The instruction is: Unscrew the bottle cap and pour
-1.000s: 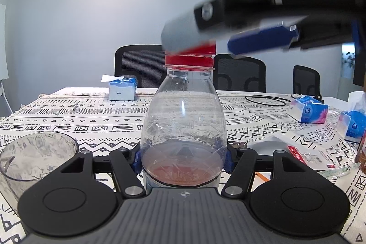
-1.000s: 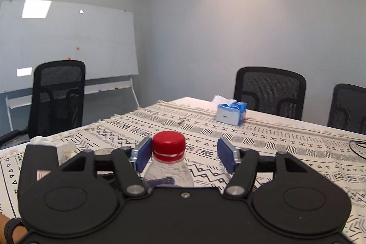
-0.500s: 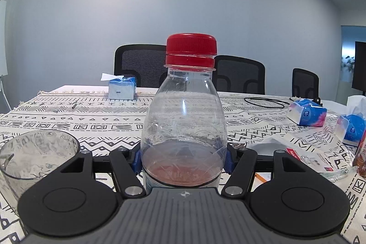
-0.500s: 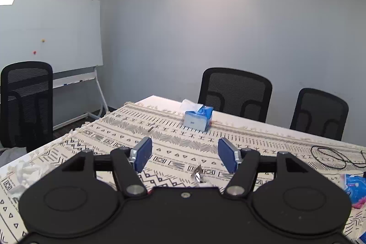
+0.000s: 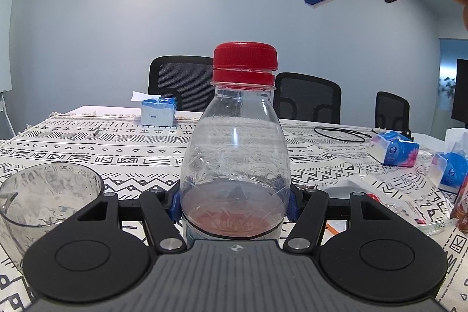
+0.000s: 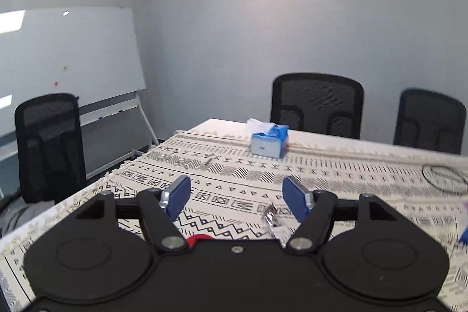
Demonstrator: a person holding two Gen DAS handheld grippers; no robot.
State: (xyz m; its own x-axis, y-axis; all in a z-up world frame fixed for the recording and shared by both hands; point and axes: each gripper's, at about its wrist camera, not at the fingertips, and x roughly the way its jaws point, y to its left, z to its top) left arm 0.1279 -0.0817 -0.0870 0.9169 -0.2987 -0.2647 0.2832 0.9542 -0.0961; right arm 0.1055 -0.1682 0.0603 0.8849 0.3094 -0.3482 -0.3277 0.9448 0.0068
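Bottle braced, cap not yet removed.
Left hand-held gripper (image 5: pixel 234 202) clamps the upright bottle (image 5: pixel 235 165) on the table (image 5: pixel 117 160); red cap (image 5: pixel 245 63) remains seated. Above the bottle, right hand-held gripper (image 6: pixel 236 196), empty, jaws opening. Unscrewing and pouring into the cup (image 5: pixel 44 195) beside the bottle remain.

I'm seeing a clear glossy plastic bottle (image 5: pixel 235 165), its ribbed red plastic cap (image 5: pixel 245 62), a transparent cup (image 5: pixel 44 201), and woven matt cloth (image 5: pixel 117 154) covering the table.
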